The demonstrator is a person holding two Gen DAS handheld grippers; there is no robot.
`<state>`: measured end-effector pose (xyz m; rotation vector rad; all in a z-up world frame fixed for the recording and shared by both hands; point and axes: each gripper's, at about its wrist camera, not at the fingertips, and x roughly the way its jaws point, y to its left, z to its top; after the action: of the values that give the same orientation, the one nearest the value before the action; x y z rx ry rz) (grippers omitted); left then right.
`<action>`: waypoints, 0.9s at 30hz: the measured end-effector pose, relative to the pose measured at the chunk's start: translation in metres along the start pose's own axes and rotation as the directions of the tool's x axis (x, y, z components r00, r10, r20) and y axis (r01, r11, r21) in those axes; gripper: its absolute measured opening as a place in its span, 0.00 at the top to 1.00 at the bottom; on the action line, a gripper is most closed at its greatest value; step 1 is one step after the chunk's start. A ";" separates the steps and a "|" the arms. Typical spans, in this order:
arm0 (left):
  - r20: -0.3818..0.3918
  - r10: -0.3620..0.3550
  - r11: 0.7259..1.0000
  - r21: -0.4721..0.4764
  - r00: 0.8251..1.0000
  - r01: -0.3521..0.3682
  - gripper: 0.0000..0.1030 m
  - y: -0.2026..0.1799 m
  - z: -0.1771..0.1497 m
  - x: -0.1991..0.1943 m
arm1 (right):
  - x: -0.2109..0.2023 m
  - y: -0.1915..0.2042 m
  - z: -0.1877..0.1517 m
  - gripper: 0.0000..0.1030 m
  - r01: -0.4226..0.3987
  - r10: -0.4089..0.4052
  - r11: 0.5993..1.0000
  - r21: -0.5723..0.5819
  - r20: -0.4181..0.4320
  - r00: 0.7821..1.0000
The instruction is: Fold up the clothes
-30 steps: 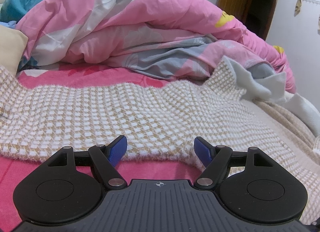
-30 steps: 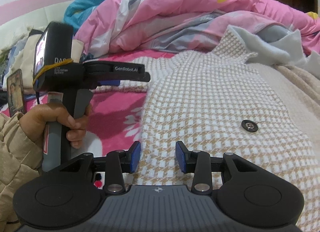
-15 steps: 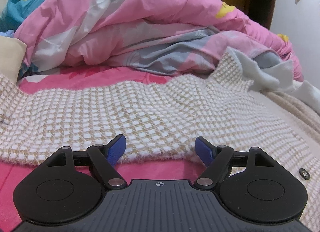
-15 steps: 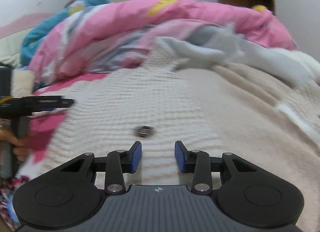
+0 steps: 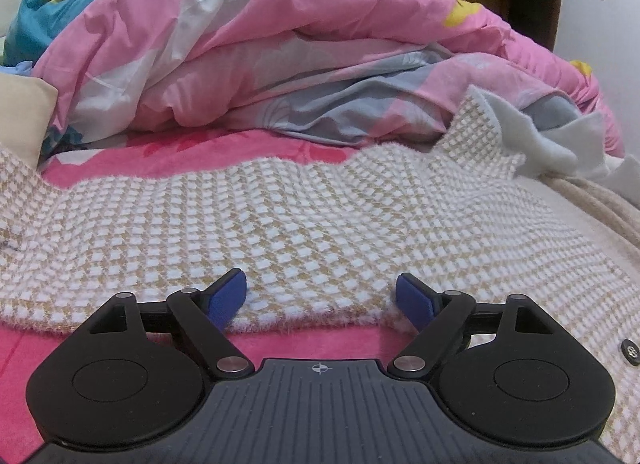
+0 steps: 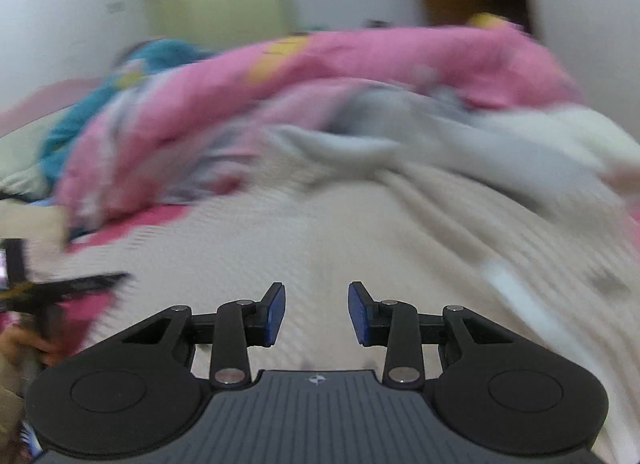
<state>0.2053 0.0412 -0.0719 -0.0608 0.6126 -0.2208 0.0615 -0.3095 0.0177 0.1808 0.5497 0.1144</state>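
My left tongs [image 5: 320, 294] are opening wide over the checked jacket's [image 5: 320, 216] near hem on the bed; right tongs [image 6: 316, 314] are narrowing, nothing between them, above its blurry cream side.

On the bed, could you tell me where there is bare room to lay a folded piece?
Free: the pink sheet between the checked garment hem and the left gripper, and a strip before the quilt. Elsewhere, garment and quilt crowd it.

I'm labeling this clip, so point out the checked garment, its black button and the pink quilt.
checked garment [image 5: 304, 224], left wrist view, middle of the fabric.
black button [image 5: 631, 351], left wrist view, its face.
pink quilt [image 5: 320, 24], left wrist view, upper fold.
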 end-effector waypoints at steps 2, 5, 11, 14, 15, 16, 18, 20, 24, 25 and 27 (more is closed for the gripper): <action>-0.009 0.006 1.000 0.001 1.000 -0.006 0.15 -0.001 0.001 0.003 | 0.041 0.028 0.027 0.72 -0.096 0.093 0.991 -0.090 -0.033 0.995; -0.016 0.014 1.000 0.002 1.000 -0.014 0.13 -0.001 0.003 0.005 | 0.112 0.076 0.057 0.72 -0.225 0.202 0.941 -0.252 -0.116 0.973; -0.025 0.003 1.000 -0.009 1.000 -0.003 0.13 0.002 0.004 0.006 | 0.237 0.115 0.055 0.80 -0.338 0.210 0.855 -0.393 -0.333 0.919; -0.026 0.004 1.000 -0.003 1.000 -0.004 0.13 0.001 0.004 0.007 | 0.257 0.074 0.052 0.86 -0.326 0.206 0.879 -0.349 -0.338 0.918; -0.025 0.006 1.000 0.000 1.000 -0.006 0.13 0.001 0.004 0.007 | 0.258 0.058 0.057 0.95 -0.282 0.171 0.895 -0.346 -0.316 0.933; -0.025 0.008 1.000 0.000 1.000 -0.008 0.12 0.001 0.004 0.007 | 0.260 0.042 0.062 0.98 -0.238 0.137 0.911 -0.336 -0.296 0.945; -0.024 0.010 1.000 -0.001 1.000 -0.010 0.11 0.001 0.004 0.008 | 0.268 0.004 0.073 1.00 -0.160 0.091 0.954 -0.254 -0.266 0.960; -0.024 0.012 1.000 -0.002 1.000 -0.012 0.11 0.001 0.004 0.008 | 0.267 -0.012 0.083 1.00 -0.129 0.084 0.978 -0.162 -0.257 0.963; -0.023 0.011 1.000 -0.006 1.000 -0.011 0.11 0.002 0.004 0.008 | 0.249 0.020 0.094 1.00 -0.180 0.137 0.961 -0.209 -0.206 0.969; -0.023 0.011 1.000 -0.006 1.000 -0.011 0.11 0.002 0.005 0.008 | 0.247 0.032 0.097 1.00 -0.203 0.159 0.952 -0.229 -0.200 0.967; -0.022 0.011 1.000 -0.006 1.000 -0.012 0.11 0.002 0.004 0.008 | 0.265 0.059 0.098 1.00 -0.255 0.196 0.931 -0.263 -0.229 0.954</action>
<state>0.2146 0.0414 -0.0734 -0.0604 0.6357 -0.2089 0.3341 -0.2236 -0.0234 -0.0564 0.7035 0.4405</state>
